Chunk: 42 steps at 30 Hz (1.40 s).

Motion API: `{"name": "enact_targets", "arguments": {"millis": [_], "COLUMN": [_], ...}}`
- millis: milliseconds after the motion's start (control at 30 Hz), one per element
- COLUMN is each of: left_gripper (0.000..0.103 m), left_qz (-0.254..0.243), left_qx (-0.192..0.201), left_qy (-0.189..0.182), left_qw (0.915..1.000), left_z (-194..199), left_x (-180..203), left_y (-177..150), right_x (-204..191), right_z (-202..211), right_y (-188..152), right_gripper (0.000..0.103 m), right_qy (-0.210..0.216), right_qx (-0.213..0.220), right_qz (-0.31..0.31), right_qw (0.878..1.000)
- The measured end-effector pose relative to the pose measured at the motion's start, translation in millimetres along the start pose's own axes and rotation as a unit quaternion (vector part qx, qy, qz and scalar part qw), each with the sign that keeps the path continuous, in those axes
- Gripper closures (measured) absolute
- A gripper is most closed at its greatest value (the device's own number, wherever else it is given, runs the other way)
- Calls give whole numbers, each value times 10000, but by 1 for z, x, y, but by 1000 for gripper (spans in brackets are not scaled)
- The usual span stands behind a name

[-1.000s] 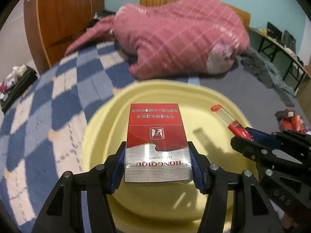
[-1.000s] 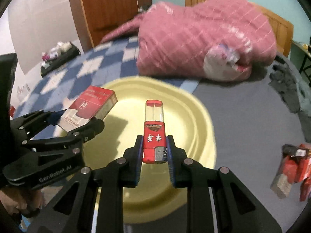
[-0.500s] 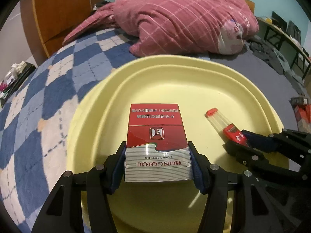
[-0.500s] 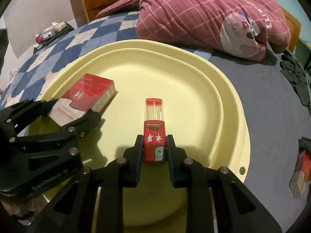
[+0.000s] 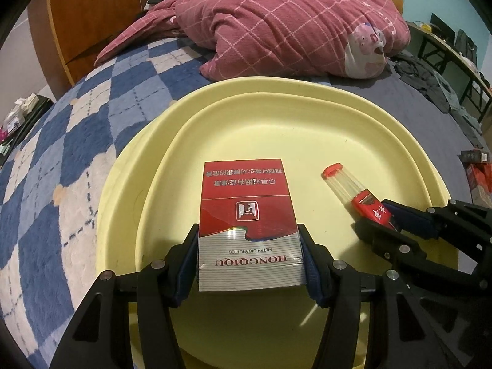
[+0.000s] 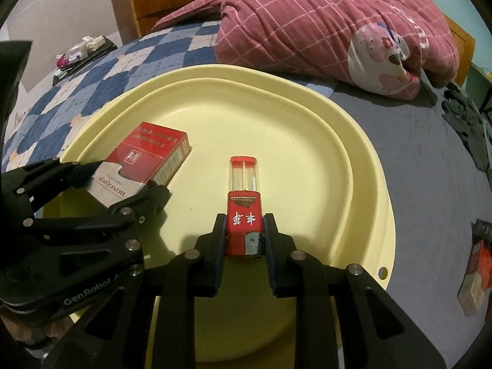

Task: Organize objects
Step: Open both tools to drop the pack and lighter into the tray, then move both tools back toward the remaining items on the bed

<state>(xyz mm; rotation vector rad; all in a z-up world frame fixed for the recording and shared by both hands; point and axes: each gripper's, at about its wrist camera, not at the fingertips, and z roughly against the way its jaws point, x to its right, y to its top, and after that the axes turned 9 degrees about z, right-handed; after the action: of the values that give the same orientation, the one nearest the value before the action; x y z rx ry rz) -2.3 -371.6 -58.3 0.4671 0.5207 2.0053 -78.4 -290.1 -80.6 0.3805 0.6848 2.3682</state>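
My left gripper point(image 5: 248, 261) is shut on a red and silver cigarette pack point(image 5: 246, 215) and holds it low inside a pale yellow basin point(image 5: 276, 113) on the bed. My right gripper point(image 6: 244, 230) is shut on a red lighter with a clear end point(image 6: 244, 203), also low inside the basin point(image 6: 353, 141). In the left wrist view the lighter point(image 5: 356, 192) and the right gripper point(image 5: 387, 220) lie to the right of the pack. In the right wrist view the pack point(image 6: 144, 160) and the left gripper point(image 6: 120, 187) are on the left.
A crumpled pink checked quilt point(image 5: 292, 27) lies just beyond the basin. A blue checked blanket point(image 5: 61, 141) covers the bed's left, a grey sheet point(image 6: 430, 160) the right. More red packs point(image 6: 475, 273) lie on the sheet at the right. A wooden wardrobe point(image 5: 92, 15) stands behind.
Both grippers have moved forward and down into the basin with the pack and the lighter still held. The basin now fills most of both views.
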Motion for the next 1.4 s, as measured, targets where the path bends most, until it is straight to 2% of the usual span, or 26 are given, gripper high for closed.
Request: {"name": "enact_targets", "arguments": {"millis": [67, 100, 133, 167, 200, 333, 367, 400, 467, 533, 633, 1033, 1200, 1400], "left_gripper": [45, 44, 38, 34, 32, 23, 19, 13, 0, 0, 0, 0, 0, 0], "left_qz": [-5, 12, 43, 116, 204, 487, 497, 476, 434, 387, 245, -16, -132, -407], "left_qx": [36, 72, 128, 196, 232, 207, 234, 333, 449, 600, 816, 1216, 1196, 962], "left_qy": [22, 33, 87, 176, 65, -484, -448, -270, -274, -246, -102, -318, -453, -702], "left_qw": [10000, 10000, 9999, 9996, 9995, 9974, 9975, 9979, 9977, 9971, 9963, 9921, 9917, 9920], "left_z": [2, 5, 7, 11, 14, 22, 24, 28, 38, 53, 77, 159, 162, 141], "left_x": [1, 0, -1, -3, -6, -20, -22, -22, -23, -24, -18, 24, 51, 106], "left_y": [-1, -1, -1, -1, 0, 3, 2, 2, 2, 1, 1, -18, -23, -32], "right_x": [0, 0, 1, 4, 8, 23, 23, 24, 33, 46, 58, 83, 106, 146], "right_z": [2, 5, 7, 10, 15, 27, 31, 34, 47, 63, 75, 139, 160, 174], "right_y": [-1, -1, -1, -1, -2, -2, -1, -1, -3, -7, -11, -34, -53, -94], "right_gripper": [75, 70, 66, 57, 49, 40, 34, 17, 0, 0, 0, 0, 0, 0], "right_qy": [-61, -118, -190, -248, -246, 55, -45, -264, -469, -670, -689, -939, -1107, -1451], "right_qx": [45, 84, 143, 203, 292, 476, 493, 498, 787, 1061, 1042, 1170, 1219, 1037], "right_qz": [63, 85, 88, 69, 8, -262, -248, -255, -400, -625, -856, -1139, -1328, -1598], "right_qw": [10000, 9999, 9997, 9995, 9993, 9985, 9985, 9981, 9950, 9901, 9885, 9821, 9774, 9709]}}
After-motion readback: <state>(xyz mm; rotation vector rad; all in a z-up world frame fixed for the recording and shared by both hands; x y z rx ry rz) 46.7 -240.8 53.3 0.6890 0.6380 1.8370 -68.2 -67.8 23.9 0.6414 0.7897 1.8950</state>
